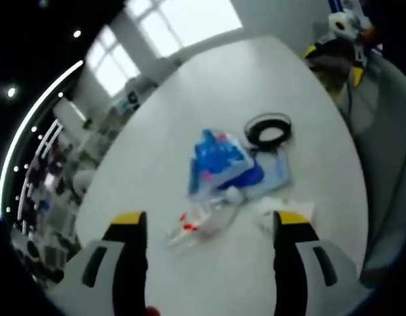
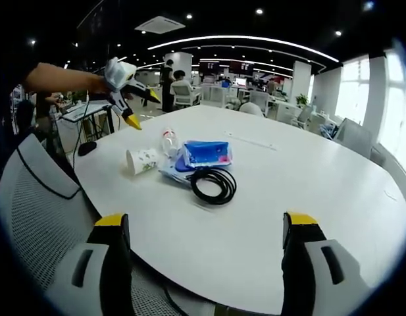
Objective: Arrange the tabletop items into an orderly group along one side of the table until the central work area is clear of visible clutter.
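Note:
A small heap lies mid-table: a blue packet (image 1: 219, 164) on clear plastic, a black cable coil (image 1: 268, 130), a clear plastic bottle (image 1: 199, 224) lying flat and a white paper cup (image 1: 279, 210) on its side. My left gripper (image 1: 210, 218) hovers open above the bottle end of the heap, holding nothing. In the right gripper view the cup (image 2: 142, 160), bottle (image 2: 168, 141), packet (image 2: 204, 153) and coil (image 2: 214, 184) sit beyond my open, empty right gripper (image 2: 206, 222). The left gripper (image 2: 142, 108) hangs over the table's left edge. The right gripper (image 1: 335, 62) shows at the far rim.
The round white table (image 2: 308, 191) has wide bare areas around the heap. A grey mesh chair (image 2: 38, 197) stands close at the left, and more chairs (image 2: 354, 135) at the right. Desks and seated people fill the office behind. A chair (image 1: 387, 138) borders the table.

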